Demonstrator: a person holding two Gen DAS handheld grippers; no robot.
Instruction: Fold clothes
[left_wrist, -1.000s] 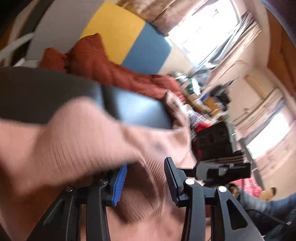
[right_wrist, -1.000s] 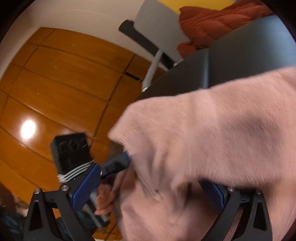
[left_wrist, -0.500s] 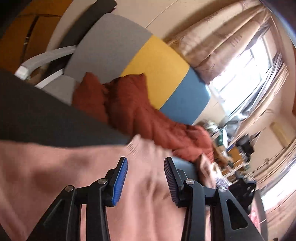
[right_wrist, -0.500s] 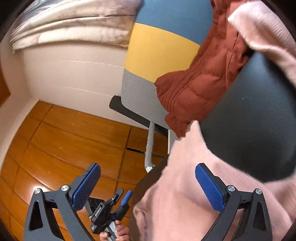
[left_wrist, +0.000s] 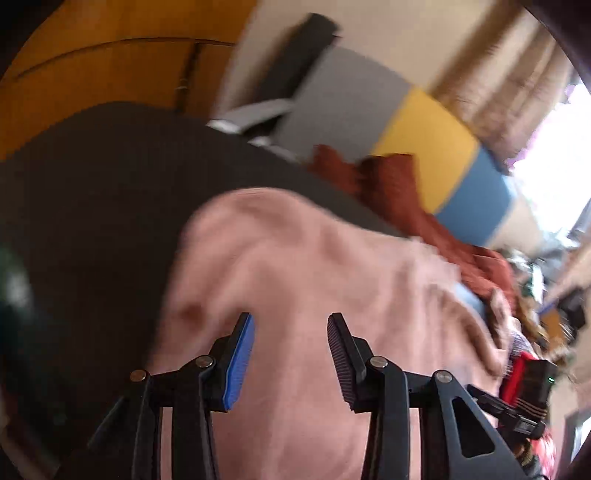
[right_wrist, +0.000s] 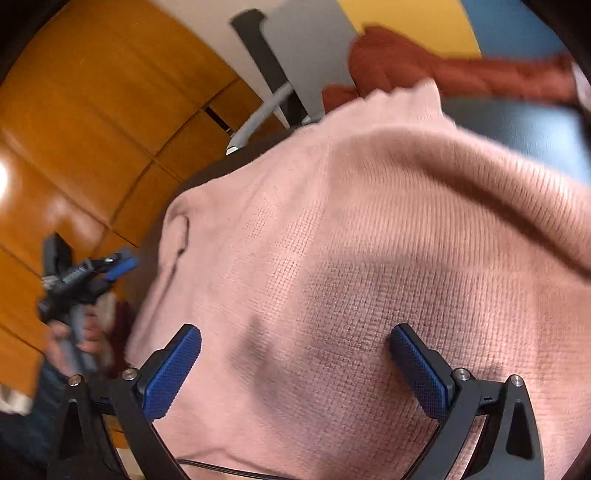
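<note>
A pink knitted sweater (left_wrist: 314, 266) lies spread on a dark table top (left_wrist: 92, 192); it also fills the right wrist view (right_wrist: 351, 240). My left gripper (left_wrist: 291, 354) is open over the sweater, holding nothing. My right gripper (right_wrist: 295, 365) is open wide over the sweater's knit, holding nothing. In the right wrist view the left gripper (right_wrist: 110, 266) shows at the left edge, held in a hand beside the sweater's edge. In the left wrist view the right gripper's body (left_wrist: 528, 384) shows at the lower right.
A rust-red quilted garment (left_wrist: 399, 184) lies at the table's far side against a grey, yellow and blue chair back (left_wrist: 424, 133). It also shows in the right wrist view (right_wrist: 443, 66). Orange wooden floor (right_wrist: 92, 110) lies to the left. A bright window (left_wrist: 554, 155) is at the right.
Both grippers let go of the sweater and swung back down over it. The sweater has dropped flat onto the table.
</note>
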